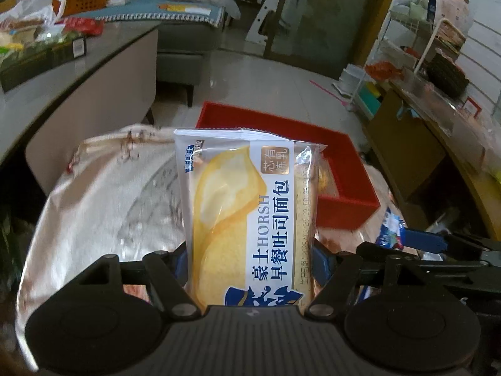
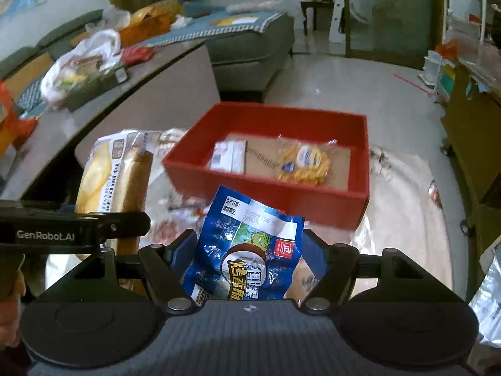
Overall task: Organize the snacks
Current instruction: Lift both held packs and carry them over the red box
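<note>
My left gripper (image 1: 250,257) is shut on a white toast bread pack (image 1: 244,213) and holds it upright above a silvery mat; the pack also shows in the right wrist view (image 2: 109,178). My right gripper (image 2: 247,250) is shut on a blue snack bag (image 2: 247,250), whose corner shows in the left wrist view (image 1: 389,232). A red box (image 2: 266,188) stands just ahead of both; it also shows in the left wrist view (image 1: 344,210). Inside lie a yellow snack pack (image 2: 302,163) and a white pack (image 2: 227,156).
A silvery mat (image 2: 404,206) covers the surface under the box. A long grey table (image 2: 103,100) with bags and snacks stands to the left. A grey sofa (image 2: 250,40) is behind it. A wooden cabinet (image 2: 469,144) and shelves stand on the right.
</note>
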Demonstrator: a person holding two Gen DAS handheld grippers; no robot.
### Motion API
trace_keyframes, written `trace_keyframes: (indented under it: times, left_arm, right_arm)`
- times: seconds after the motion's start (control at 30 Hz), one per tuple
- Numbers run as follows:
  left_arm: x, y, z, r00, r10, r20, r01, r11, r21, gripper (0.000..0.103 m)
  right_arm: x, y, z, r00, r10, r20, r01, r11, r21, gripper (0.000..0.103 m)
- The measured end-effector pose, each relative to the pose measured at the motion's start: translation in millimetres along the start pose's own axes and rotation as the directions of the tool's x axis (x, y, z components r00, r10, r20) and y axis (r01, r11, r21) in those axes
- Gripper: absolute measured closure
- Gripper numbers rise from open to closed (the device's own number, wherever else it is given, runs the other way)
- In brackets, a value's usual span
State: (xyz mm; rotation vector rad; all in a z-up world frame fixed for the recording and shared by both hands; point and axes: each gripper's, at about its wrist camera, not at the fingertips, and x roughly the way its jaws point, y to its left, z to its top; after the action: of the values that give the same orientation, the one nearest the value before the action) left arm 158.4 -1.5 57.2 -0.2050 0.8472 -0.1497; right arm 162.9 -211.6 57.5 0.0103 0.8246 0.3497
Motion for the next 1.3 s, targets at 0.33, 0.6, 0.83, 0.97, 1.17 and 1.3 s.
trace_keyframes:
  times: [0.33,0.6,0.83,0.97,1.17,1.3]
  left_arm:
    - [22.2,-7.2,23.5,1.0,0.006,0.027,-0.006,1.0,0.009,0.038]
    - [34.0,-12.5,44.9,0.997,0.031,0.067,-0.033,0.999,0.028,0.038]
    - [50.1,-15.7,60.4,0.996,0.046,0.078,-0.048,0.998,0.033,0.038]
    - [57.3,-17.9,66.8,0.995,0.049,0.083,-0.051,0.998,0.033,0.038]
    - [64.4,-24.3,75.0,0.993,0.064,0.101,-0.069,0.996,0.051,0.038]
    - [69.2,-25.0,78.7,0.992,0.071,0.105,-0.077,0.996,0.052,0.038]
  right_arm:
    - [14.1,-11.5,27.0,0.999,-0.011,0.04,0.01,0.999,0.034,0.026]
    - [26.5,-15.3,44.1,0.998,-0.018,0.054,0.015,0.999,0.046,0.026]
    - [39.6,-24.1,58.5,0.998,-0.024,0.065,0.02,0.998,0.063,0.026]
    - [46.0,-28.9,63.8,0.997,-0.031,0.065,0.026,0.997,0.071,0.026]
    - [52.8,-35.4,71.4,0.997,-0.036,0.069,0.03,0.996,0.081,0.026]
    - [56.8,-38.0,75.2,0.997,-0.037,0.071,0.031,0.996,0.085,0.026]
